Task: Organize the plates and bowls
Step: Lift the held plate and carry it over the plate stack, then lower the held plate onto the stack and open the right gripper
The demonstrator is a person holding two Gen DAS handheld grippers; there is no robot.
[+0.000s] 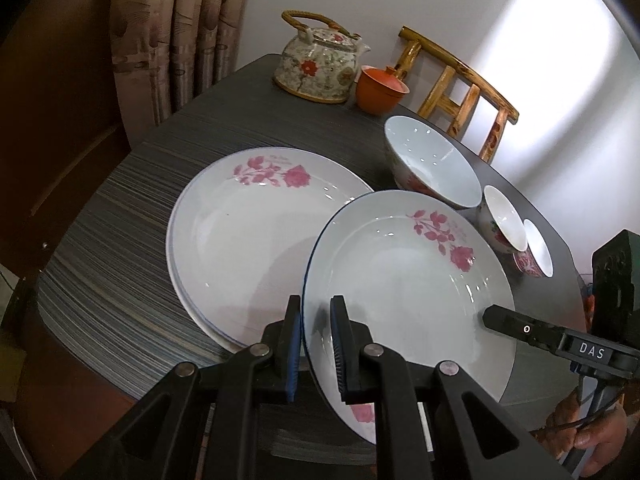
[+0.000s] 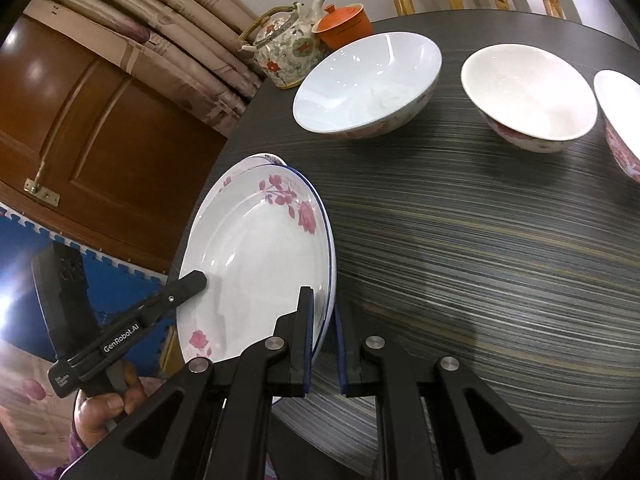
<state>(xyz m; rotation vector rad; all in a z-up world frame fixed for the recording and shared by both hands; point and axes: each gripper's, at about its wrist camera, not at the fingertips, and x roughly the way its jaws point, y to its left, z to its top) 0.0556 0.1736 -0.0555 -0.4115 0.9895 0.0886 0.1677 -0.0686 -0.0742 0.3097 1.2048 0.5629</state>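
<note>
White rose-printed plate, clamped at opposite rim edges by left jaws and right jaws, hung tilted, partly overlapping stacked plates on counter. Lay slightly right of stack; needed shifting leftward to centre.

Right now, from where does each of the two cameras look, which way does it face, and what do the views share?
Left wrist: on the left hand-held gripper, looking down across the table; its jaws clamp the held plate; the other gripper and a hand show at right.
Right wrist: on the right hand-held gripper, clamping the same plate's opposite rim.
Shared: plate, three bowls, teapot, orange cup.
</note>
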